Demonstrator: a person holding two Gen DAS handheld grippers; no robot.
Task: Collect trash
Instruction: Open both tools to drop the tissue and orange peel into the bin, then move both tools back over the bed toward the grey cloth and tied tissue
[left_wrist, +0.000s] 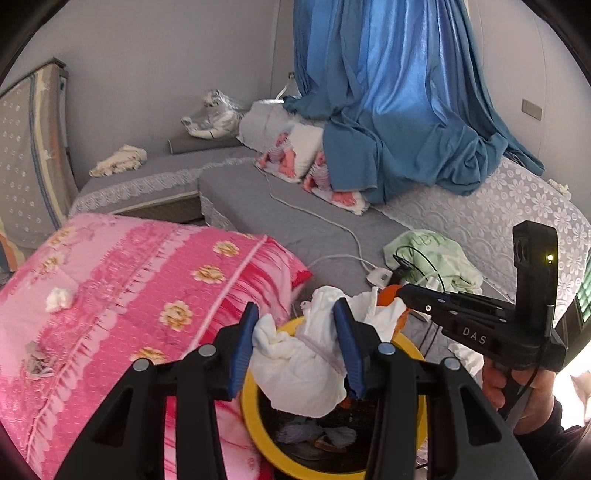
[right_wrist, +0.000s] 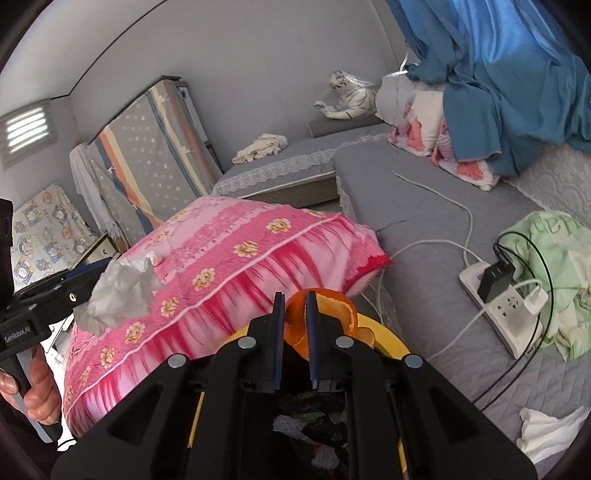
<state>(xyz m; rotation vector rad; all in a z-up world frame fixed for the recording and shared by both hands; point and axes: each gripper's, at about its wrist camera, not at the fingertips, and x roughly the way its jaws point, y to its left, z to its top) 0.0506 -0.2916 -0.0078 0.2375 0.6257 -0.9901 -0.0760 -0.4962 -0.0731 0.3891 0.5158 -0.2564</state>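
My left gripper (left_wrist: 297, 341) is shut on a crumpled white tissue (left_wrist: 306, 369) and holds it over the yellow-rimmed bin (left_wrist: 248, 406). The bin holds several bits of trash. My right gripper (right_wrist: 295, 325) is shut on an orange peel (right_wrist: 334, 314) just above the same bin's yellow rim (right_wrist: 388, 338). The right gripper also shows in the left wrist view (left_wrist: 397, 295), with the peel (left_wrist: 388, 293) at its tip. The left gripper's tissue (right_wrist: 118, 291) shows at the left of the right wrist view. Small tissue wads (left_wrist: 58, 298) lie on the pink pillow (left_wrist: 129, 295).
A white power strip (right_wrist: 498, 306) with plugged chargers and cables lies on the grey bed (right_wrist: 424, 229) beside a green cloth (right_wrist: 554, 266). Another white tissue (right_wrist: 546, 432) lies on the bed at lower right. A blue curtain (left_wrist: 388, 92) drapes over pillows at the back.
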